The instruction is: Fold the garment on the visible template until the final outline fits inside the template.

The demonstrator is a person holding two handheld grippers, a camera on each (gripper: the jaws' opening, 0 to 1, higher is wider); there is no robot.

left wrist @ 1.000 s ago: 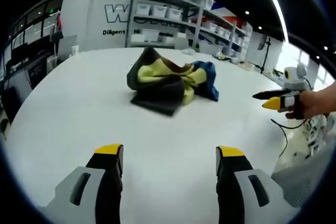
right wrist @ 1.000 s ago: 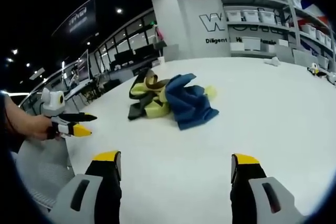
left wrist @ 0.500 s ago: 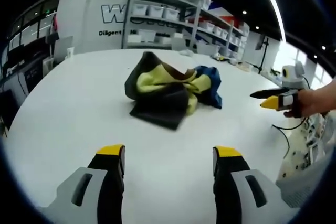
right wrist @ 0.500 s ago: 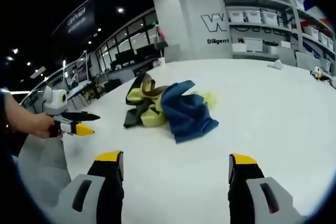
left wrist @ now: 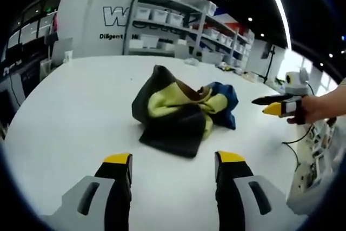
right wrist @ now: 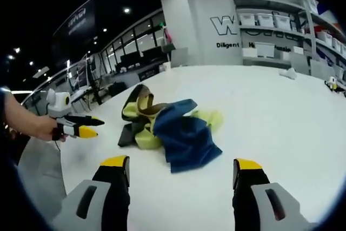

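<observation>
In the left gripper view, the left gripper (left wrist: 173, 162) has its two yellow-tipped black jaws spread wide with nothing between them, hovering over the broad white surface (left wrist: 70, 117). Just ahead of the jaws, centred between them and a little beyond their tips, lies the crumpled garment of black, pale yellow and blue cloth (left wrist: 181, 110). It sits in a loose heap: a black layer wraps the near and left side and spills toward the jaws, yellow fabric bulges out of the middle with a brownish lining edge at the top, and a blue part bunches at the far right. To the right of the jaws, the right gripper (left wrist: 266, 106) comes in, held in a person's hand (left wrist: 319, 109); whether its jaws are apart cannot be told from here.

In the right gripper view, the right gripper (right wrist: 176, 165) has its jaws wide apart and empty. The garment (right wrist: 170, 128) lies ahead of them, nearer the left jaw, blue cloth toward the jaws, yellow and black behind. Left of the jaws the left gripper (right wrist: 86, 128) is held above the surface's edge (right wrist: 70, 155).
</observation>
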